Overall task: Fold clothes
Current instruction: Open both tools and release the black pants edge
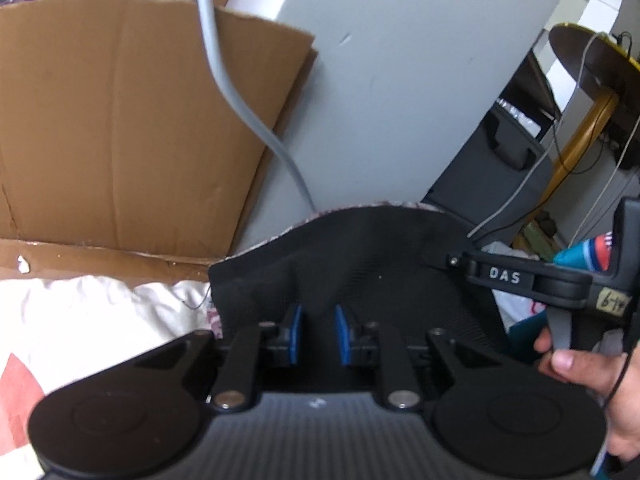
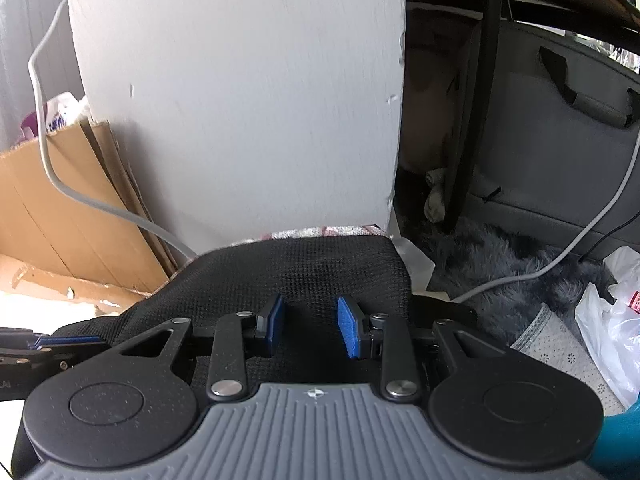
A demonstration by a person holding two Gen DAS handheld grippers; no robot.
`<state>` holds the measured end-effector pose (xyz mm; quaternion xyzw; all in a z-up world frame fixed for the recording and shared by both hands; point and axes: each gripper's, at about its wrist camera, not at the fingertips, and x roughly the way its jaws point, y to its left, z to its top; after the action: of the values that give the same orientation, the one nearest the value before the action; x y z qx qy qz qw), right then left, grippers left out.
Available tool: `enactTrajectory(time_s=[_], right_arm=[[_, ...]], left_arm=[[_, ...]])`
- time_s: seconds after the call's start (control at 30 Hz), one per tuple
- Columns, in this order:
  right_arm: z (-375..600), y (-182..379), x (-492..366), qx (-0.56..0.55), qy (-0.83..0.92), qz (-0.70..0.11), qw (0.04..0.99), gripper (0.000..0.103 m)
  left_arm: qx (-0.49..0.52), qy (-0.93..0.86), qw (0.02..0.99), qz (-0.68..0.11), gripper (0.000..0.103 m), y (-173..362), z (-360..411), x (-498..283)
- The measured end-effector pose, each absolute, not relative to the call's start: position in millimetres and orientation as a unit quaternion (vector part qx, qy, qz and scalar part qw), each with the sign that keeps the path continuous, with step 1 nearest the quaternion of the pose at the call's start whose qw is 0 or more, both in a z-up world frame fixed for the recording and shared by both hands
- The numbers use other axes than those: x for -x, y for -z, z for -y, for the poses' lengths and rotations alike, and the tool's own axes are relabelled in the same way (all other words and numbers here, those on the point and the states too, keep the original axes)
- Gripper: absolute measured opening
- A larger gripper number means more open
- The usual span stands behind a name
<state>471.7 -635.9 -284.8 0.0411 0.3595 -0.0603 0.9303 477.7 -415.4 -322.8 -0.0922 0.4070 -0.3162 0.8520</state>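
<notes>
I saw the black mesh garment (image 2: 304, 272) lying in a compact, squared shape on the bed (image 1: 80, 312) by the white pillar (image 2: 240, 100), looking at least partly folded. My left gripper (image 1: 318, 334) and right gripper (image 2: 310, 328) hovered released above it, grasping nothing.

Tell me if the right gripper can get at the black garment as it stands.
Probably yes: the black garment lies directly ahead of the right gripper, its blue fingers open, with nothing between them and the cloth.
</notes>
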Motion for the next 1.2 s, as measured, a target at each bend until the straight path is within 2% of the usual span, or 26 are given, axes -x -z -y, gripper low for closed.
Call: enactTrajectory(time_s=[0.5,0.83,1.0,1.2], right_arm=[[648.2,288.0,-497.7,-0.031,0.075,-0.368,0.926,0.036],[656.1,272.0,-503.5,-0.068,0.099,-0.349,0.929,0.036],[642.3,273.1,-485.0,-0.051,0.095,-0.372,0.922,0.036],[635.0,272.1,-466.1,-0.043,0.101,-0.379,0.919,0.036]], left_arm=[[0.069,0.269,0.866,-0.416,0.021,323.5,401.8,-507.0],[0.083,0.272,0.868,-0.408,0.022,288.4,370.4,-479.0],[0.090,0.287,0.863,-0.406,0.027,283.8,371.3,-457.5],[0.086,0.294,0.863,-0.402,0.028,284.9,381.9,-443.0]])
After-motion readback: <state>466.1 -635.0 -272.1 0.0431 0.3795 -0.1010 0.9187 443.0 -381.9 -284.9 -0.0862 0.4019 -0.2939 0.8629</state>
